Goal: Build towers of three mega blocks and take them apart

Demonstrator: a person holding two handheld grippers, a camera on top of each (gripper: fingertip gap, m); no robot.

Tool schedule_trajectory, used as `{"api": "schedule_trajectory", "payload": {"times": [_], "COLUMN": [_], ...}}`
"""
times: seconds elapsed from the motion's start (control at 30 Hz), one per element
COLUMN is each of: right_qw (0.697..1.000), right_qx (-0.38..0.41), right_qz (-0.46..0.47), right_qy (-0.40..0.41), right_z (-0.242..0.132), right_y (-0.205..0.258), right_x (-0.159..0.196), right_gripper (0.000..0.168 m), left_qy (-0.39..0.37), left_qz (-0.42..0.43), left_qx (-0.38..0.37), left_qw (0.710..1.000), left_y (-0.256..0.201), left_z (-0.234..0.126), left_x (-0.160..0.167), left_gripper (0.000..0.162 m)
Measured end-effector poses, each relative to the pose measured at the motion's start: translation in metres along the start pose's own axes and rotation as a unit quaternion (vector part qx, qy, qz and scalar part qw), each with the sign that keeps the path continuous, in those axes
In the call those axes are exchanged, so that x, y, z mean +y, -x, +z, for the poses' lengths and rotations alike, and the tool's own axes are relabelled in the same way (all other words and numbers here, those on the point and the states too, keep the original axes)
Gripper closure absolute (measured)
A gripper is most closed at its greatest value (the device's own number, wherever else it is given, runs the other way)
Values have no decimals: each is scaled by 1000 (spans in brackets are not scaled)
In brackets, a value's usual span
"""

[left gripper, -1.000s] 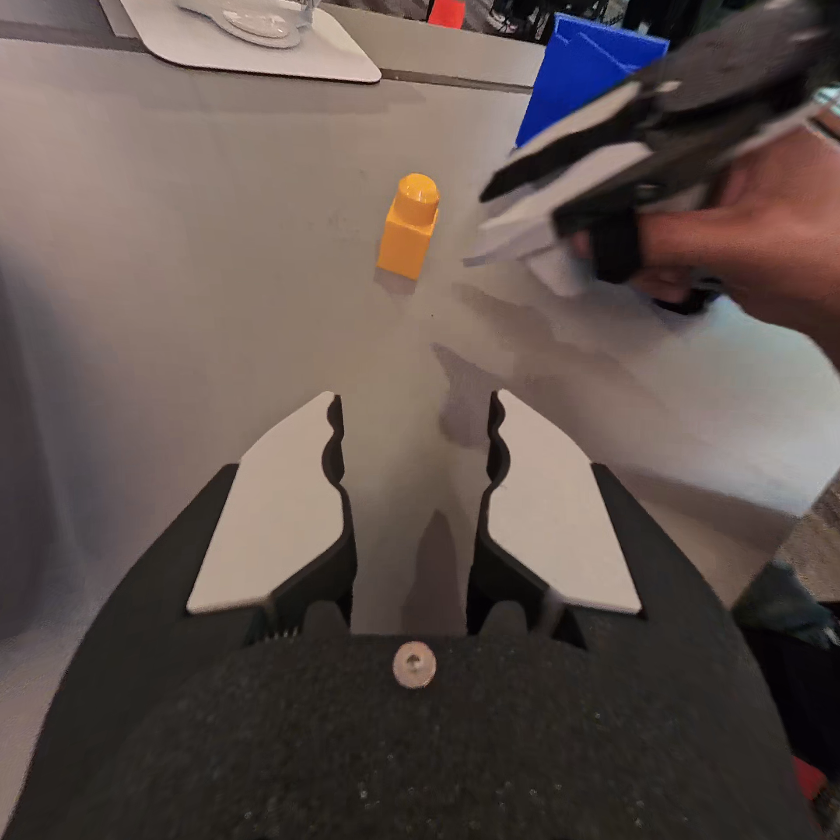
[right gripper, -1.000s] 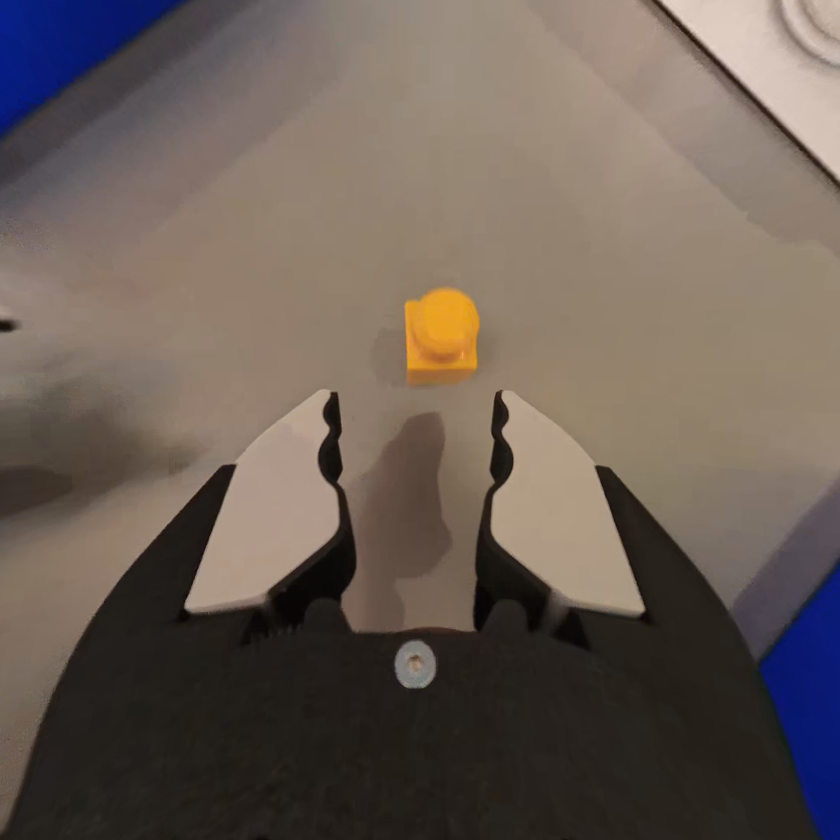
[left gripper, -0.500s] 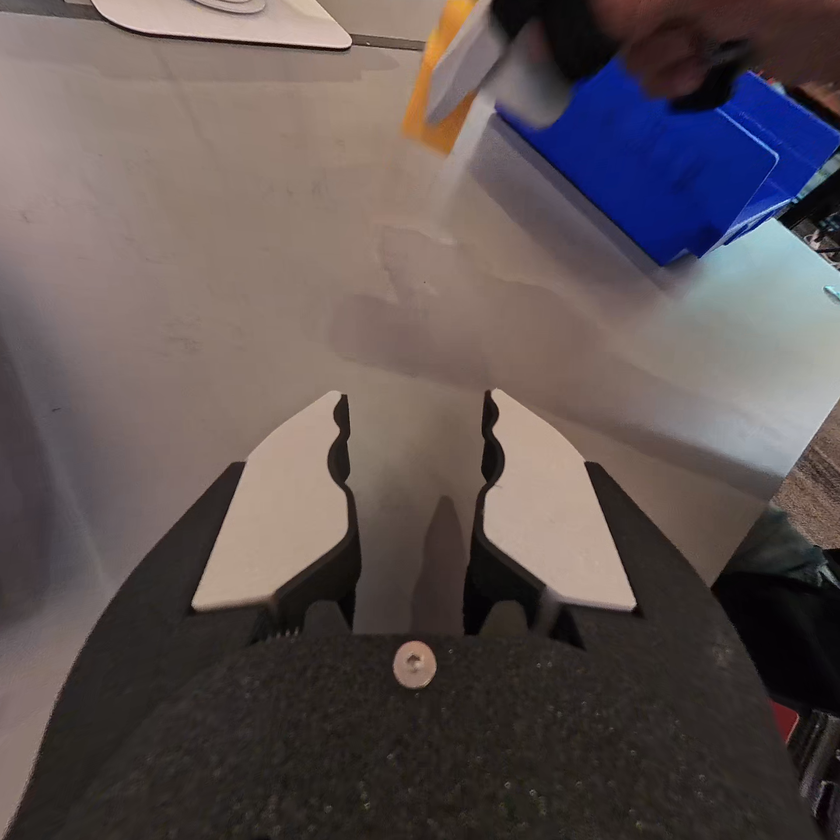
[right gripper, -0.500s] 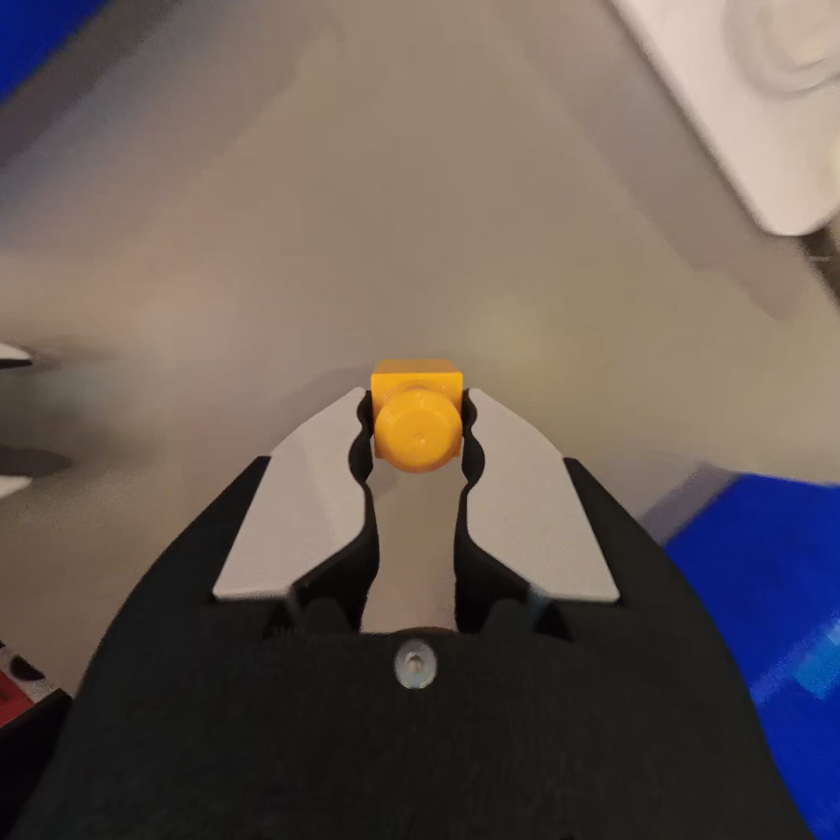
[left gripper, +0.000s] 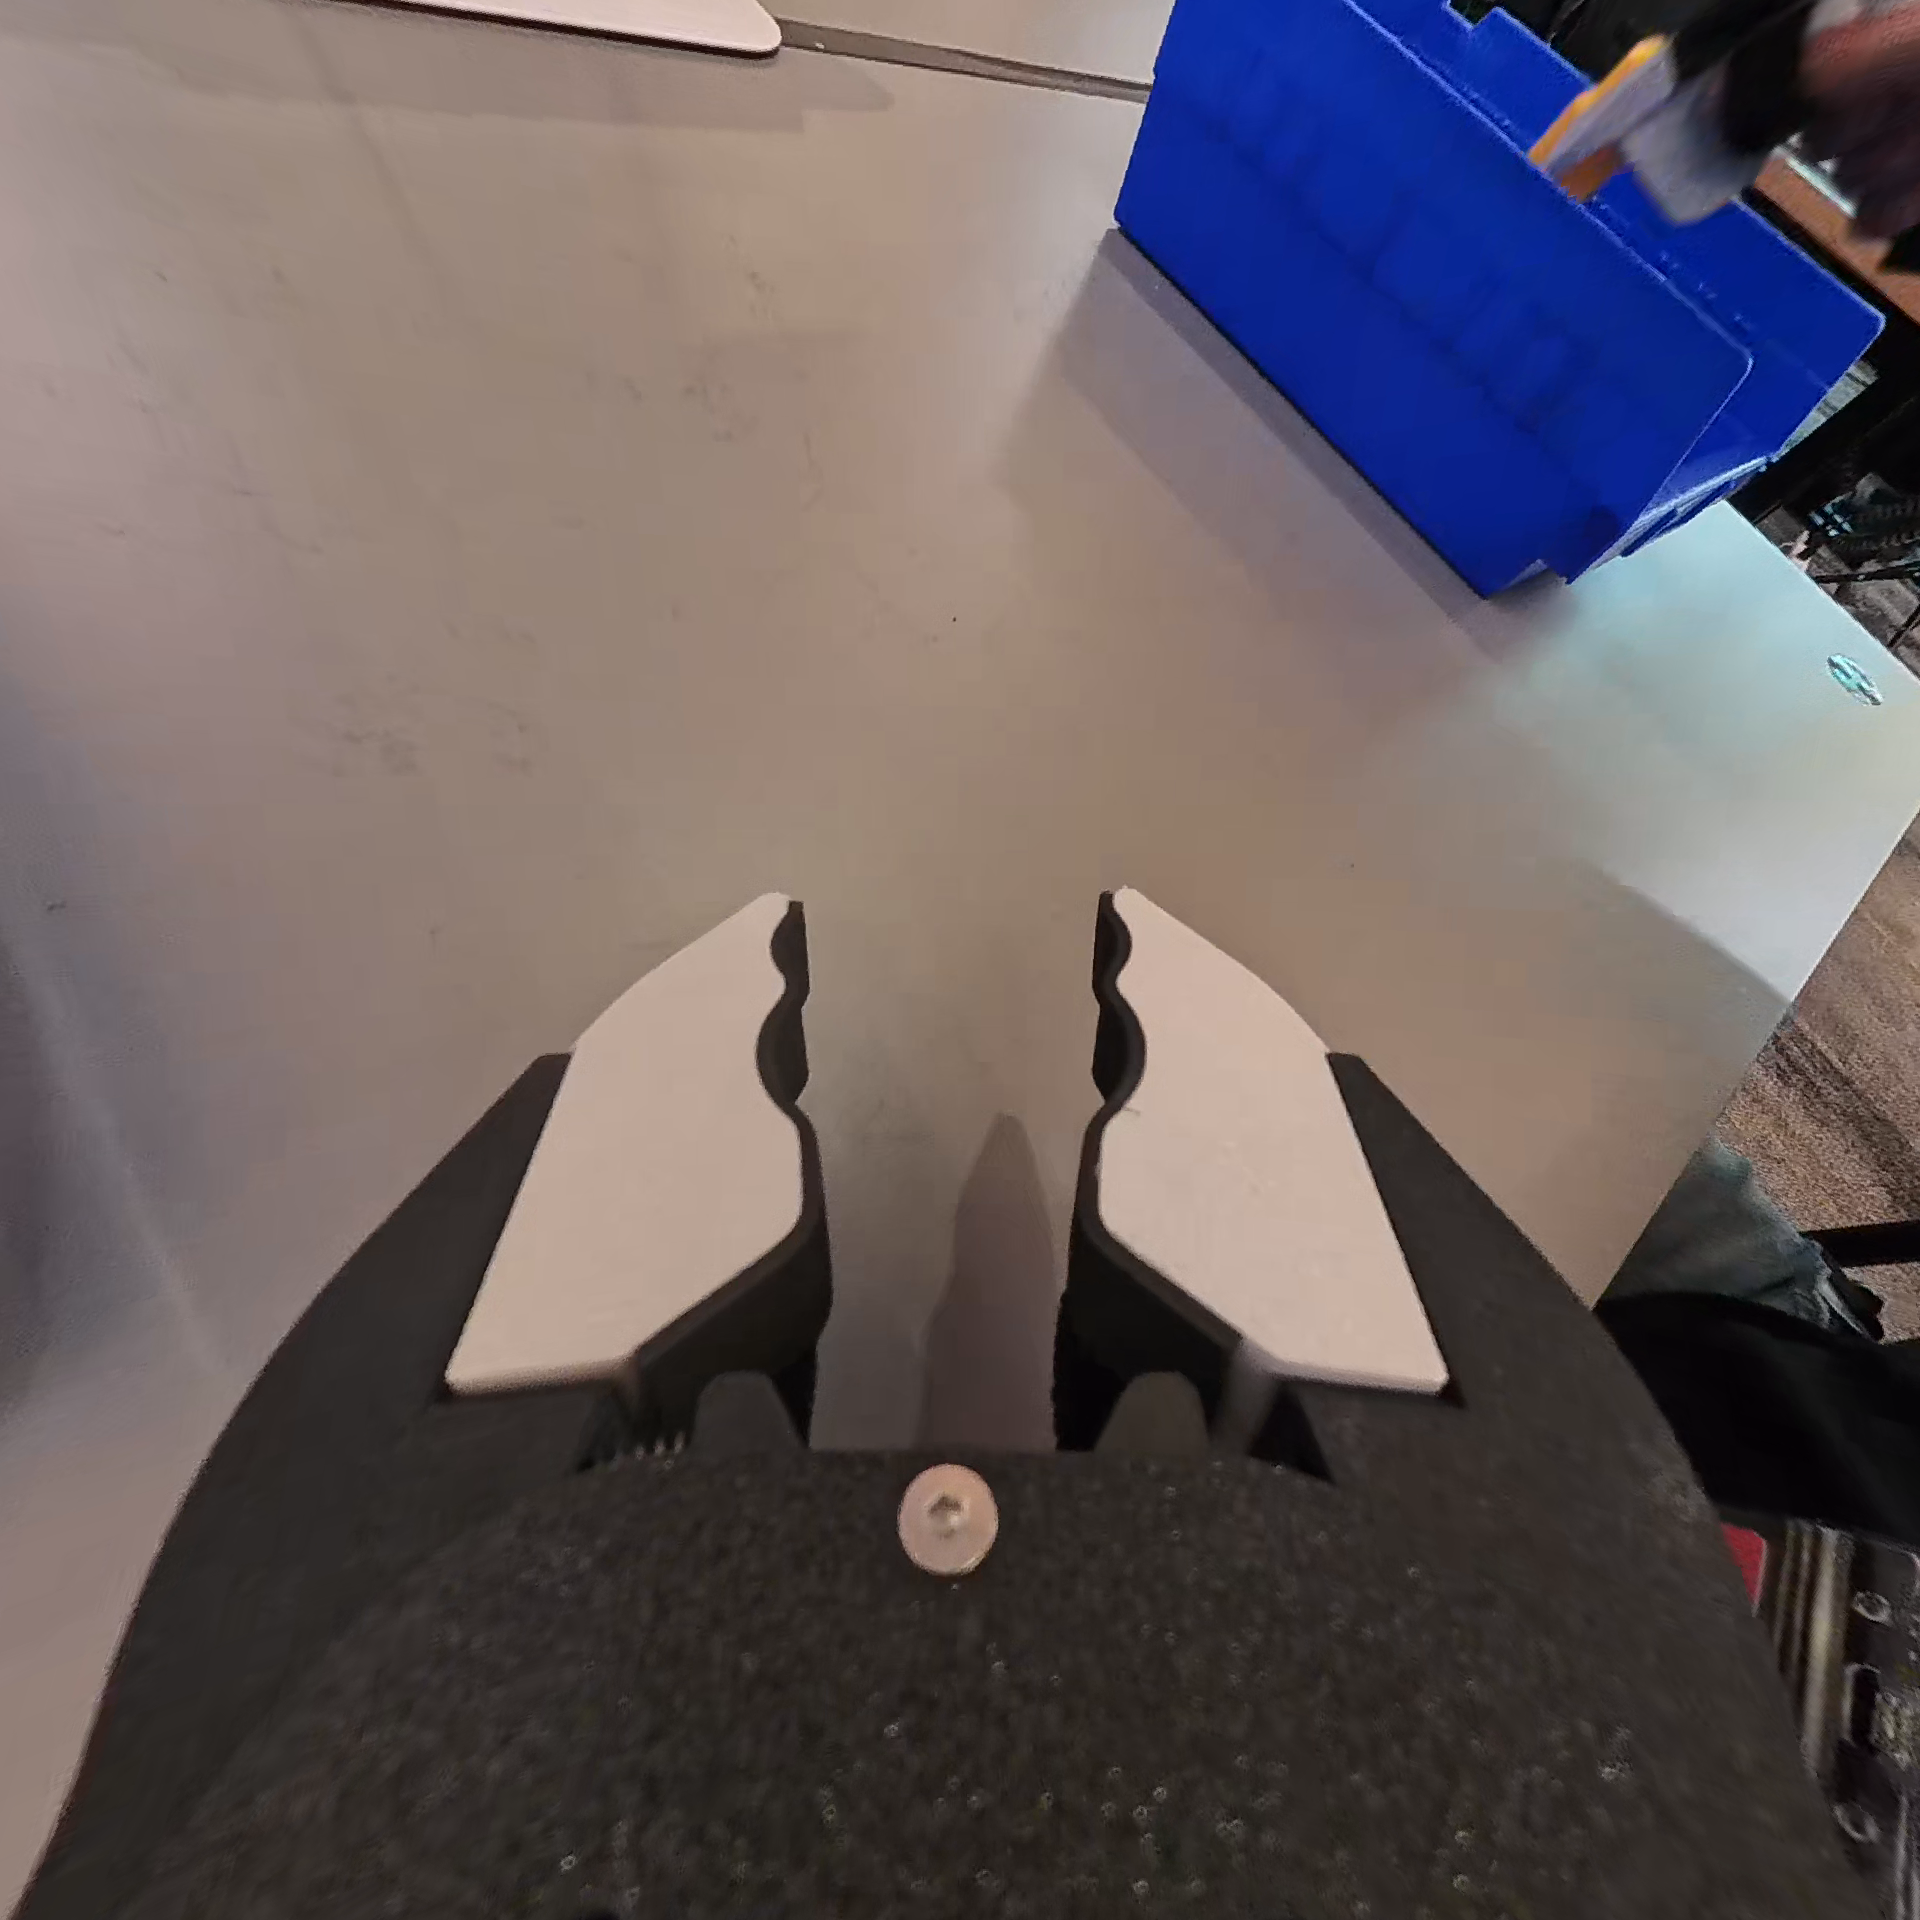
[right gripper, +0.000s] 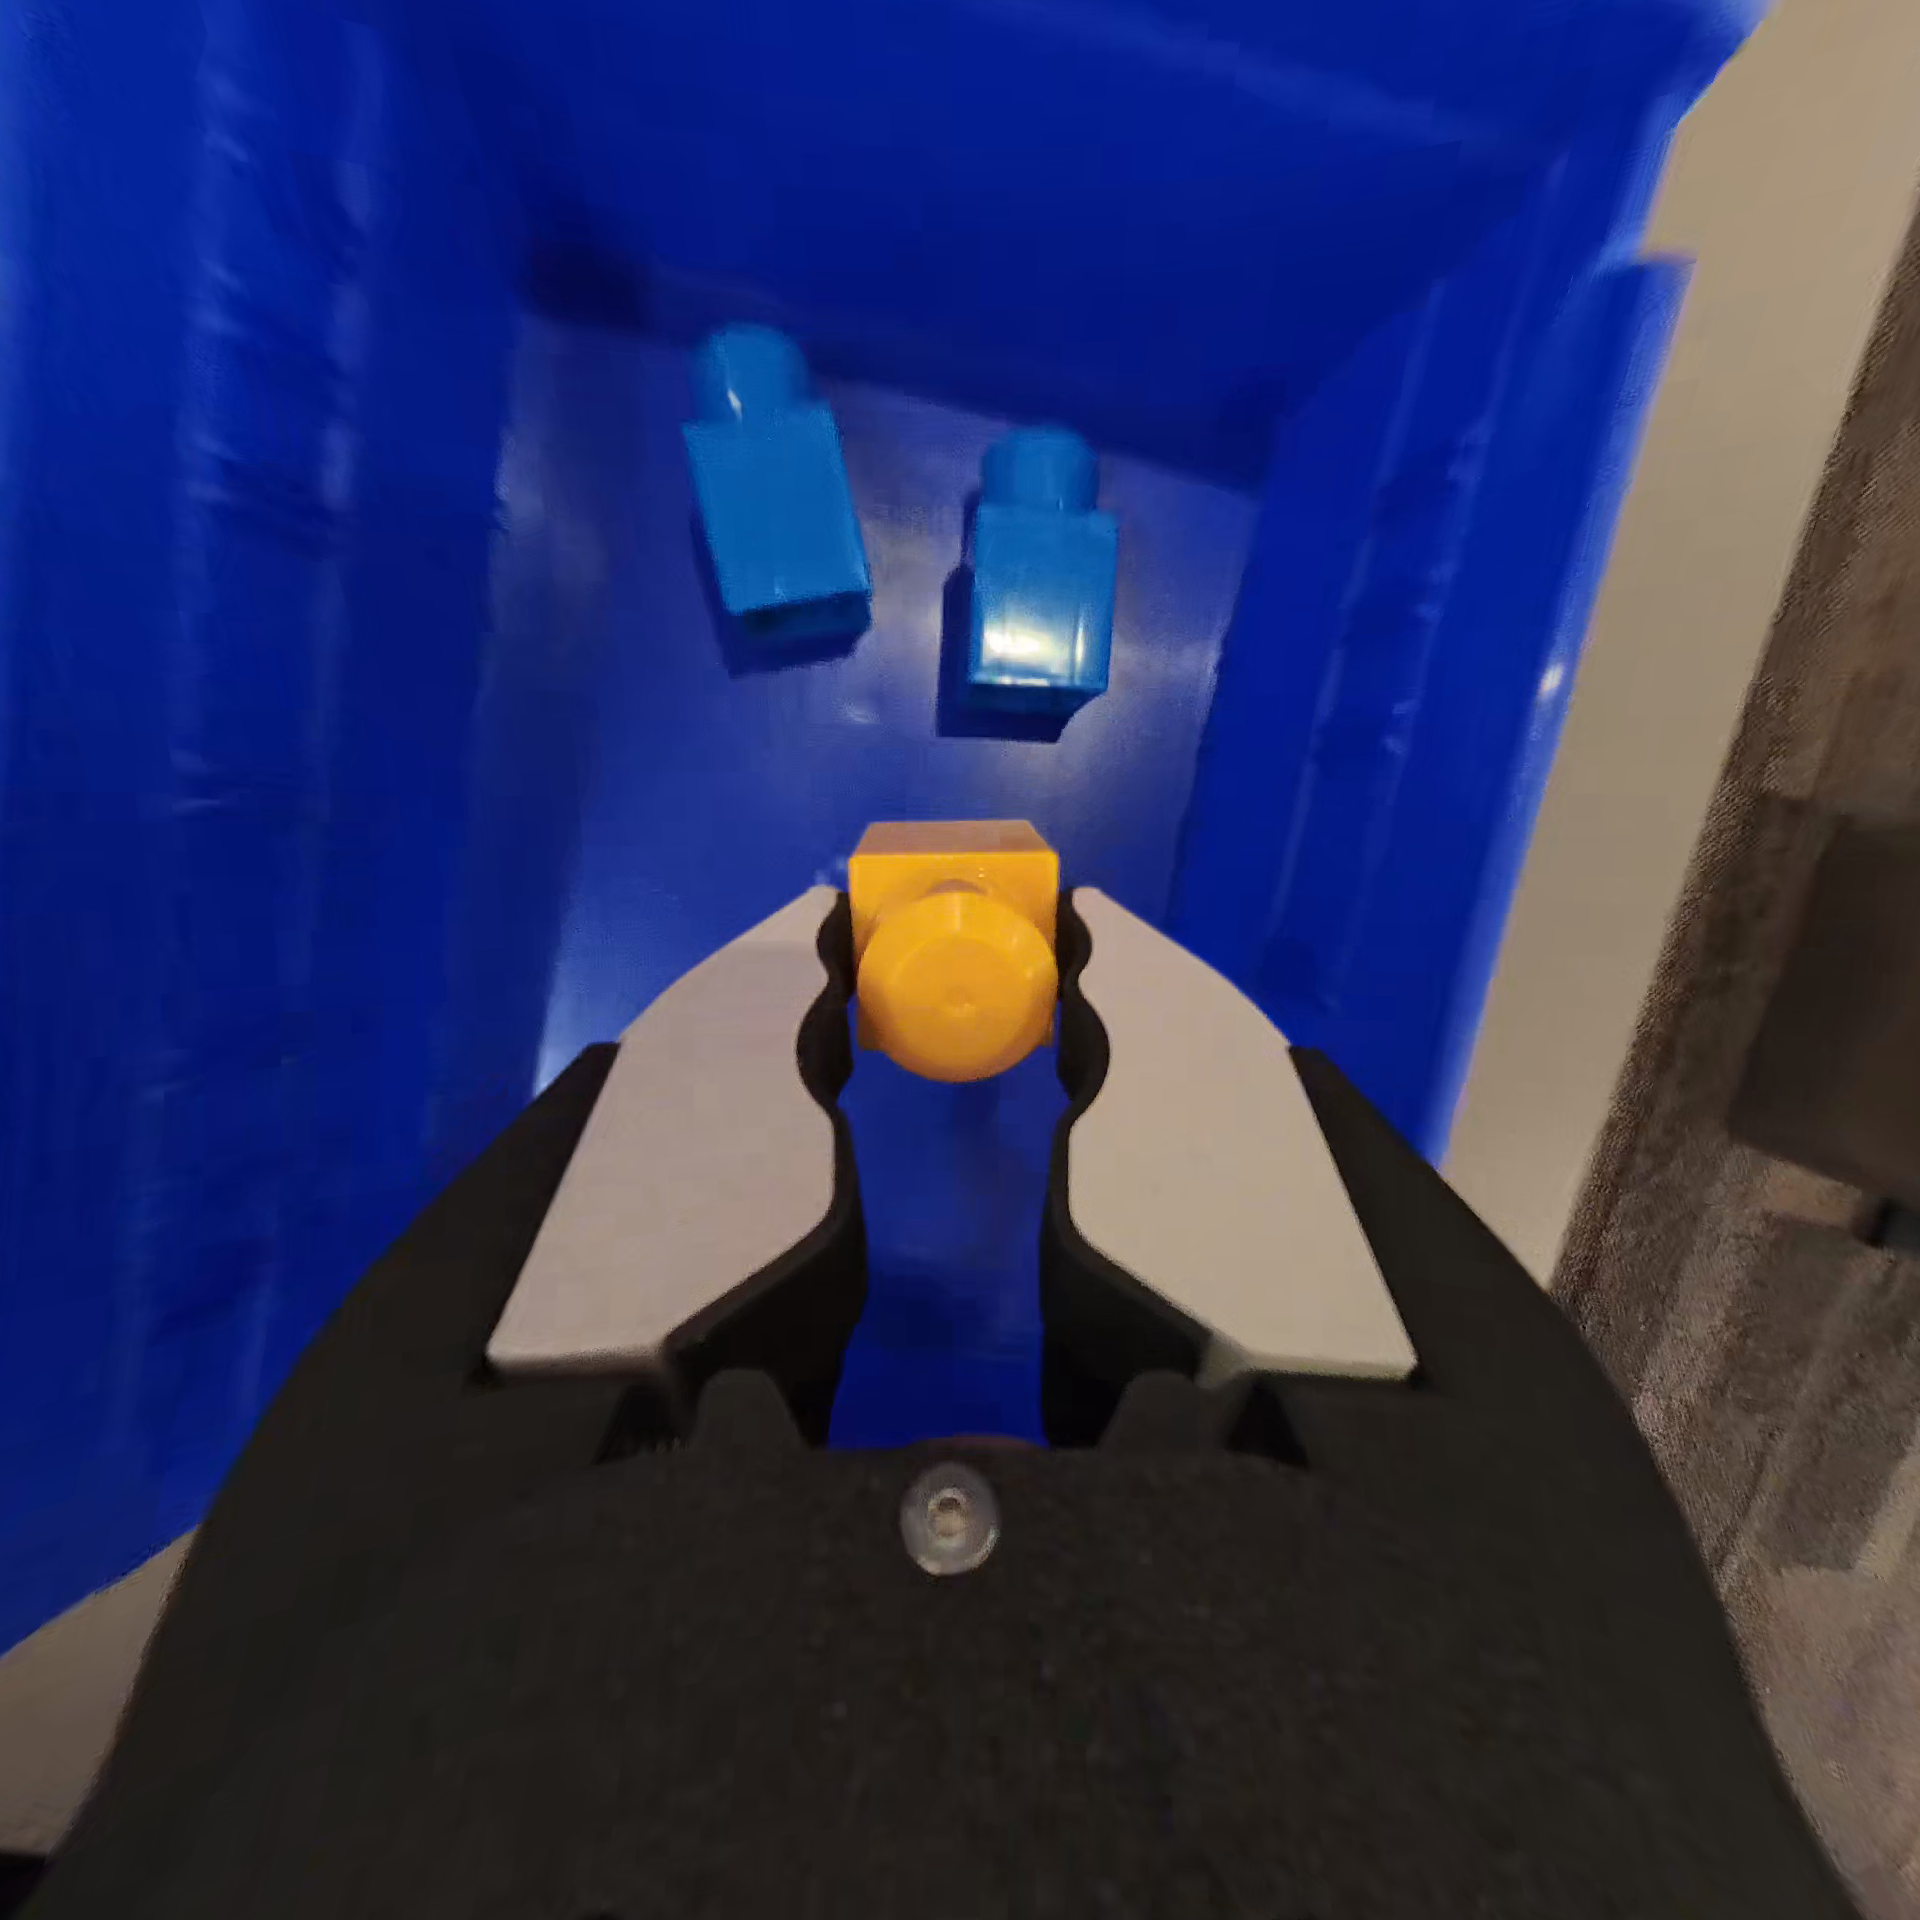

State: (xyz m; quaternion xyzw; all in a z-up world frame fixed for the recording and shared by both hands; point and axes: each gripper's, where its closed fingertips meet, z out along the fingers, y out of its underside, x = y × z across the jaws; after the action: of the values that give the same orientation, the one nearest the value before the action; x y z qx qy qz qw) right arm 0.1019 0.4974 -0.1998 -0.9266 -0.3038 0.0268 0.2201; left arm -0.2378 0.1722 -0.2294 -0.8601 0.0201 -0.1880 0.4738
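Bare grey counter (left gripper: pixel 520 520), blue bin (right gripper: pixel 260 623) holding two blue blocks (right gripper: pixel 774 509); left gripper (left gripper: pixel 948 914) idle, fingers apart and empty; right gripper (right gripper: pixel 954 904) clamps orange block (right gripper: pixel 951 935) over bin — likely put-away step; next: release.

Left view low over table (left gripper: pixel 623 520); right view close above blue bin (right gripper: pixel 260 623), shared by both

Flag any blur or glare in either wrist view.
Left wrist view: the right claw with its orange block is motion-smeared at top right. Right wrist view: blue bin walls streak with blur; glare spots one blue block.
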Motion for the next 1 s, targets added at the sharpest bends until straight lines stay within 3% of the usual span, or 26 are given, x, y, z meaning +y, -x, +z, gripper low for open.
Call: {"api": "schedule_trajectory", "payload": {"times": [0.17, 0.3, 0.37, 0.47, 0.57, 0.77, 0.93, 1.0], "right_qw": [999, 999, 1000, 998, 982, 886, 851, 855], "right_qx": [-25, -23, -9, 34, 45, -135, -146, -152], "right_qz": [10, 21, 14, -13, -26, -64, -145, -173], "right_qy": [35, 14, 10, -51, -183, -439, -482, -465], "right_z": [49, 56, 54, 27, -28, -125, -120, -110], "right_y": [0, -1, -4, -4, 14, 141, 209, 226], "right_x": [22, 19, 19, 12, 4, 34, 94, 108], "right_gripper": [132, 132, 121, 118, 119, 120, 124, 124], "left_qy": [-3, -13, -22, -35, -58, -66, -85, -104], "left_qz": [33, 55, 64, 85, 94, 87, 69, 64], "left_qx": [-12, -21, -22, -40, -57, -75, -82, -83], "left_qw": [999, 998, 997, 995, 992, 991, 991, 989], "left_y": [-6, -9, -10, -6, -5, -5, -7, -6], "left_z": [2, 1, 0, -3, -7, -12, -27, -38], "left_x": [-2, -5, -8, -13, -21, -24, -33, -43], "left_gripper": [110, 110, 110, 110, 110, 110, 110, 110]}}
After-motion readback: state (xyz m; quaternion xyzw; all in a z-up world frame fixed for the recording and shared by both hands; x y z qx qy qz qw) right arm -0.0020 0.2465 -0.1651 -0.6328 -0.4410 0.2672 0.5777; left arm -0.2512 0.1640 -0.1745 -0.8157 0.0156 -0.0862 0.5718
